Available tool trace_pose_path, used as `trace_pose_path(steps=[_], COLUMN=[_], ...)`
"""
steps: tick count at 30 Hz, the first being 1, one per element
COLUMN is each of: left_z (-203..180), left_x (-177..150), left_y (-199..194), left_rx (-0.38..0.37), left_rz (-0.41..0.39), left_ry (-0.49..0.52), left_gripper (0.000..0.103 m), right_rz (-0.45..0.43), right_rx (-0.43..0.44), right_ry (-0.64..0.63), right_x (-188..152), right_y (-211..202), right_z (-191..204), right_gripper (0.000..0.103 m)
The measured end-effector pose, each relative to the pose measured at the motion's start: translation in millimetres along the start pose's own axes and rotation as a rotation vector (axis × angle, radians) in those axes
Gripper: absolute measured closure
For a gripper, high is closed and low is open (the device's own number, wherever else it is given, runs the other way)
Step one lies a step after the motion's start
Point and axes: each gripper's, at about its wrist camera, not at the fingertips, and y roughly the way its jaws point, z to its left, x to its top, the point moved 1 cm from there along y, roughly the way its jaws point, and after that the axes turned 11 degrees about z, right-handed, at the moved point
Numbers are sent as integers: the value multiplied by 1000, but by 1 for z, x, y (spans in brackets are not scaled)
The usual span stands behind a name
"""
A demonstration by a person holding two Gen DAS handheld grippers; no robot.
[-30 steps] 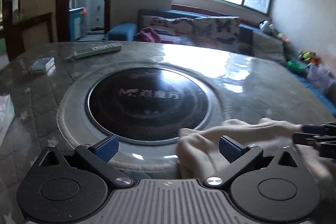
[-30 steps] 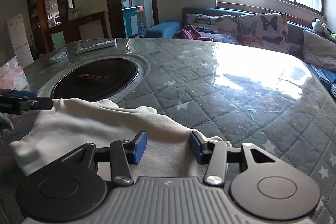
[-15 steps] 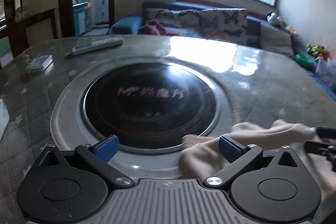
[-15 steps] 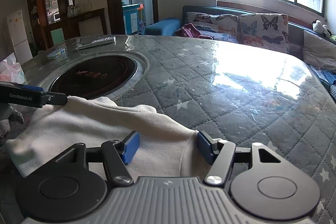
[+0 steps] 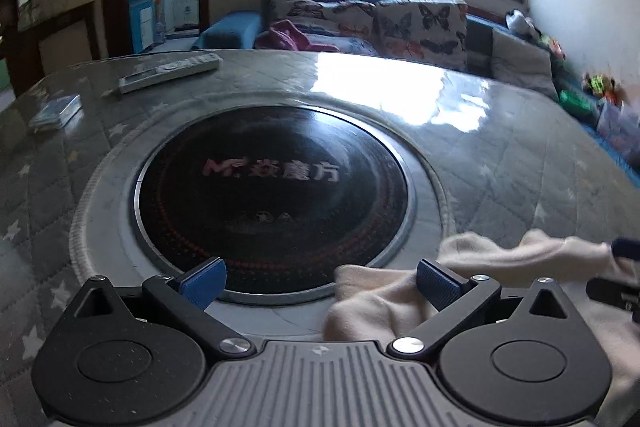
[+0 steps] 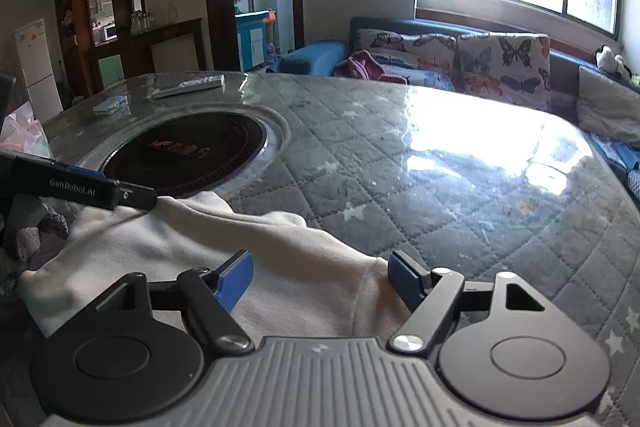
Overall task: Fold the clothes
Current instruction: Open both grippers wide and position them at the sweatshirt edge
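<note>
**Cream garment bunched at the near edge of the table, both grippers spread**

Your left gripper (image 5: pixel 320 281) stands wide, its right finger over the edge of the cream garment (image 6: pixel 172 247), gripping nothing. Your right gripper (image 6: pixel 320 277) is also spread wide, fingers straddling a raised fold of cloth without pinching it. The garment lies rumpled on the quilted table (image 6: pixel 420 187), just beside the round black cooktop (image 5: pixel 272 195).

Whether this is a fold just released or a grab about to be made, the cloth itself doesn't settle.

The right view shows the garment's full spread and your left gripper over its far edge. The left view shows only a corner, slightly blurred, so the layering there is uncertain.
</note>
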Motion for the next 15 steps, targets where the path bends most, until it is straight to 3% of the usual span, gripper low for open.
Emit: trace_pose_path(steps=[4,8,15], left_z=[10,14,33], left_x=[-6,-23,-26], left_y=[-13,-23,-33], left_rx=[-25,-20,-16], left_rz=[-8,-1,-15], left_ry=[-18,4,-58], left_gripper=[0,0,0], right_rz=[-16,-31,-32], right_rx=[22,44,86], right_ry=[-47,-95,-167], right_x=[1,2,3], right_y=[-7,-14,-20], right_z=[18,38,71], right_gripper=[19,19,19])
